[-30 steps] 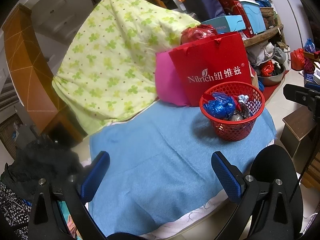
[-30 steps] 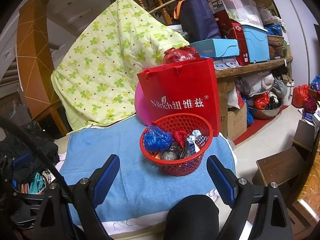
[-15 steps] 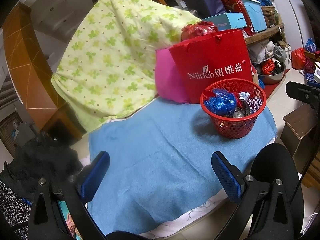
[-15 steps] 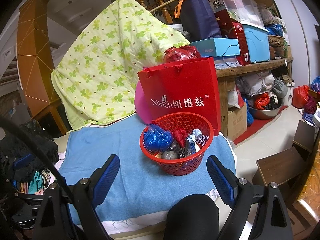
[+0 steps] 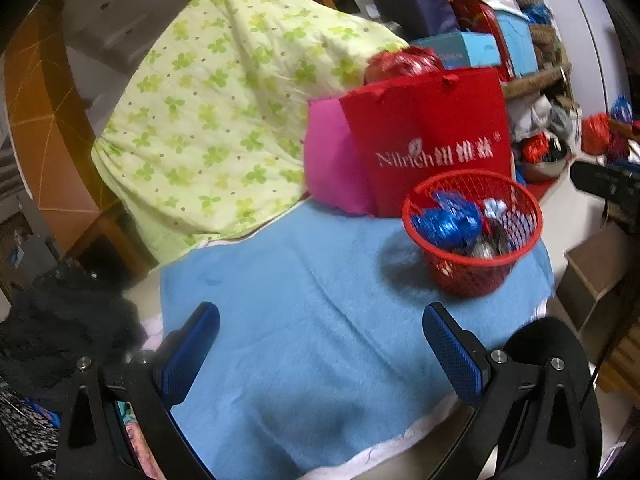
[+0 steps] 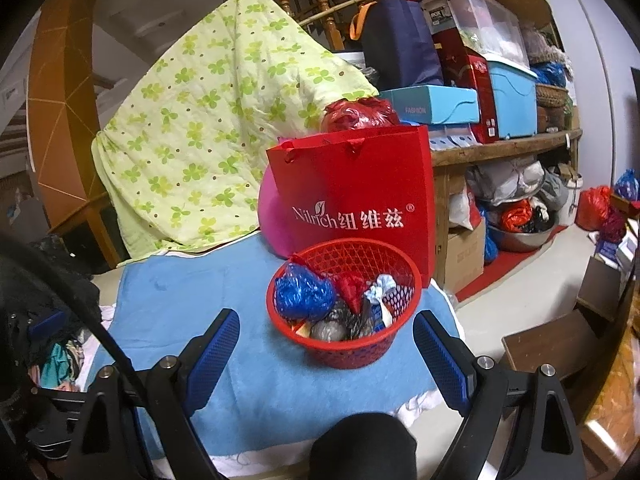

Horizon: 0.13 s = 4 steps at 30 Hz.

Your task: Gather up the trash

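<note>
Since a second ago your left camera has drifted a little, so the red mesh basket now sits lower and blurred in that view, while your right view has barely changed.

Through the left wrist: your left gripper is released, its blue ribbed pads spread wide with nothing between them, held above the fuzzy blue towel. The round plastic basket stands ahead and to the right of the fingers, well apart from them, holding a crinkled blue plastic wad and other wrappers too smeared to name. Behind it stands a stiff red paper bag with white lettering, a smooth pink cushion just beside it on the left. A quilted green clover-print blanket is draped further left.

Through the right wrist: your right gripper is also released and empty, fingers wide. The basket sits straight ahead, just beyond and between the fingertips, on the towel. Its lattice wall is sharp here, and inside lie the blue wad, a red film scrap, a pale twisted wrapper and a grey ball. The red bag rises right behind it.
</note>
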Tool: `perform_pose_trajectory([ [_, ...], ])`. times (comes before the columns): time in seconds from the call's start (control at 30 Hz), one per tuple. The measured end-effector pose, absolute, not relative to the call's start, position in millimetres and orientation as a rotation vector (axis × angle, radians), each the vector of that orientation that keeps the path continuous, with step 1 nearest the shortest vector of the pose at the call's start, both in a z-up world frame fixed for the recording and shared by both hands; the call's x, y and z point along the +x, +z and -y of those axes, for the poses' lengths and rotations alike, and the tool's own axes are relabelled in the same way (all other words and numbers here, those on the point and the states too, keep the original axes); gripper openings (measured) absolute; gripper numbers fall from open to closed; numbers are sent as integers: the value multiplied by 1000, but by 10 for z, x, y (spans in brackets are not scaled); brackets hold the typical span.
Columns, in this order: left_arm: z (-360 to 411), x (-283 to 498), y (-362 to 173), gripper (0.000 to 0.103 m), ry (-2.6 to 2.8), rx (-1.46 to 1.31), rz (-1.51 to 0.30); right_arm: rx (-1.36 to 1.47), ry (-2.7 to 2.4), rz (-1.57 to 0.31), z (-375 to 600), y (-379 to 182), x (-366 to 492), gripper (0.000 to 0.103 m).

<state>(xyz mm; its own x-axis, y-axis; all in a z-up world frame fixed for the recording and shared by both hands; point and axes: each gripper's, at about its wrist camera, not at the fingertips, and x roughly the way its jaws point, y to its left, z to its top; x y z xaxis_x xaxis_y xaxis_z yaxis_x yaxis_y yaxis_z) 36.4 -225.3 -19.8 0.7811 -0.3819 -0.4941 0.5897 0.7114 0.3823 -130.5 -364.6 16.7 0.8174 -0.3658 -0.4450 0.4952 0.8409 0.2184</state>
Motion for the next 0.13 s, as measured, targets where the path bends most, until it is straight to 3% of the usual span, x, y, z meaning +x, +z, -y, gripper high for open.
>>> perform_pose_trajectory([
  [0.13,2146,773,-228,101,-575,463,-449,272,-501,-391,3574,237,-1032,91],
])
